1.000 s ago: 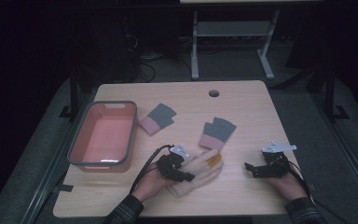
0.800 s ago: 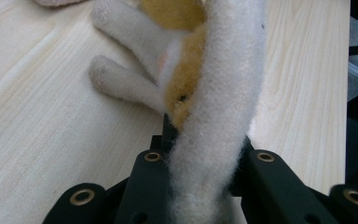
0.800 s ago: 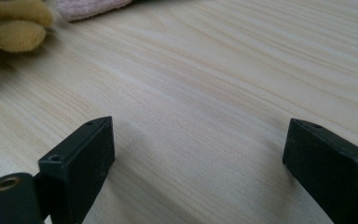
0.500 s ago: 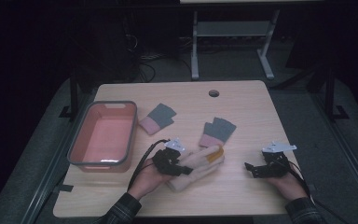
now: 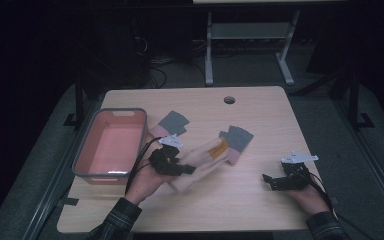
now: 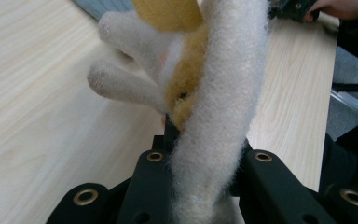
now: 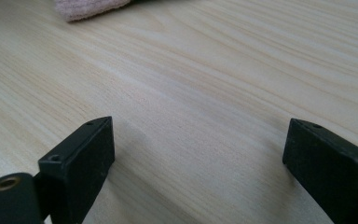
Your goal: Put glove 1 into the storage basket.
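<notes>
my left gripper (image 5: 172, 164) had its jaws clamped on the cuff of a fuzzy cream glove (image 6: 214, 93), soft, light and floppy, trailing near the table (image 5: 240, 195) middle beside the bin (image 5: 82, 162), while my right gripper (image 5: 282, 180) rested wide apart, empty.

lab/recording room | dark surround | wooden table (image 5: 240, 200) | floor cables (image 5: 155, 65)

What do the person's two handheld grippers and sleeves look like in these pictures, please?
Both the left gripper and the right gripper are black, each topped by a grey three-cornered plate and trailing a dark cable. Up close, their jaws are blocky black bars with brass-ringed holes near the base. The sleeves are a dark plaid pattern.
</notes>
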`<move>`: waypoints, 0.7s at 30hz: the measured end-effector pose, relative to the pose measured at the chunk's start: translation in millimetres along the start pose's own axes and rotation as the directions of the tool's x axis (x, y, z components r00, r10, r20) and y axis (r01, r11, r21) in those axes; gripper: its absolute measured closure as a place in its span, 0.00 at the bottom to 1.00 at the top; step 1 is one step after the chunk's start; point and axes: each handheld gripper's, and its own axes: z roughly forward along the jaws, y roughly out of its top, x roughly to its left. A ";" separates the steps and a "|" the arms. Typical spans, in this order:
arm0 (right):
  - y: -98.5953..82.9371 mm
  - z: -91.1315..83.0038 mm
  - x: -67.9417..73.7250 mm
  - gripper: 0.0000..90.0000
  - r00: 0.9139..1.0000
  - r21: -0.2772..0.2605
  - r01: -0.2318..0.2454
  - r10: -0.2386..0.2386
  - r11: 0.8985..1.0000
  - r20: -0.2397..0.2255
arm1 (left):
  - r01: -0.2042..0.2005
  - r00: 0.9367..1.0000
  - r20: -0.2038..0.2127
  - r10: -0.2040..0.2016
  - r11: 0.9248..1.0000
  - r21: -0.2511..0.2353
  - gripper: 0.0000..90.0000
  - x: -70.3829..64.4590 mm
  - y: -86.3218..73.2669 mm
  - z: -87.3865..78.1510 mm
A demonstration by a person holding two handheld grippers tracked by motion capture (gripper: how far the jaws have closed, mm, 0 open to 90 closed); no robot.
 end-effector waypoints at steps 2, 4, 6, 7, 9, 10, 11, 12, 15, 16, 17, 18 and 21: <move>0.0 0.0 0.0 0.09 1.000 0.000 0.000 0.000 1.000 0.000 | 0.003 1.000 -0.010 -0.003 1.000 -0.005 0.86 2.9 2.9 -5.8; 0.0 0.1 -0.3 0.09 1.000 -0.002 0.004 -0.004 1.000 0.001 | 0.008 1.000 -0.017 -0.009 1.000 -0.009 0.86 4.5 5.0 -10.1; 0.0 0.1 -0.3 0.09 1.000 -0.003 0.004 -0.004 1.000 0.002 | 0.015 1.000 -0.022 -0.016 1.000 -0.021 0.86 7.2 8.2 -16.9; 0.0 0.1 -0.3 0.09 1.000 -0.003 0.004 -0.004 1.000 0.002 | 0.013 1.000 -0.025 -0.014 1.000 -0.021 0.86 8.7 9.5 -20.0; 0.0 0.2 -0.3 0.09 1.000 -0.003 0.004 -0.004 1.000 0.002 | 0.021 0.999 -0.031 -0.022 0.999 -0.030 0.86 10.8 11.8 -25.8; 0.0 0.1 -0.3 0.09 1.000 -0.003 0.003 -0.003 1.000 0.002 | 0.026 0.999 -0.032 -0.027 0.999 -0.033 0.86 12.4 12.6 -28.9; 0.0 0.1 -0.3 0.09 1.000 -0.003 0.004 -0.004 1.000 0.002 | 0.032 0.999 -0.033 -0.033 0.999 -0.038 0.86 14.0 13.4 -31.7; 0.0 0.1 -0.3 0.09 1.000 -0.003 0.004 -0.004 1.000 0.002 | 0.032 0.999 -0.036 -0.033 0.999 -0.038 0.86 15.5 14.0 -34.1; 0.0 0.2 -0.3 0.09 1.000 -0.003 0.003 -0.003 1.000 0.002 | 0.047 0.998 -0.049 -0.049 0.997 -0.053 0.86 20.5 15.3 -44.0; 0.1 0.1 -0.3 0.09 1.000 -0.003 0.003 -0.003 1.000 0.002 | 0.045 0.998 -0.051 -0.048 0.998 -0.053 0.86 22.0 15.4 -46.8; 0.0 0.1 -0.3 0.09 1.000 -0.003 0.003 -0.003 1.000 0.002 | 0.049 0.997 -0.057 -0.052 0.997 -0.057 0.86 23.4 15.5 -50.2; 0.1 0.1 -0.2 0.09 1.000 -0.002 0.002 -0.002 1.000 0.002 | 0.051 0.997 -0.061 -0.055 0.997 -0.062 0.86 24.9 15.5 -53.8; 0.0 0.2 -0.3 0.09 1.000 -0.003 0.003 -0.003 1.000 0.002 | 0.061 0.995 -0.077 -0.067 0.996 -0.071 0.86 29.7 15.5 -65.8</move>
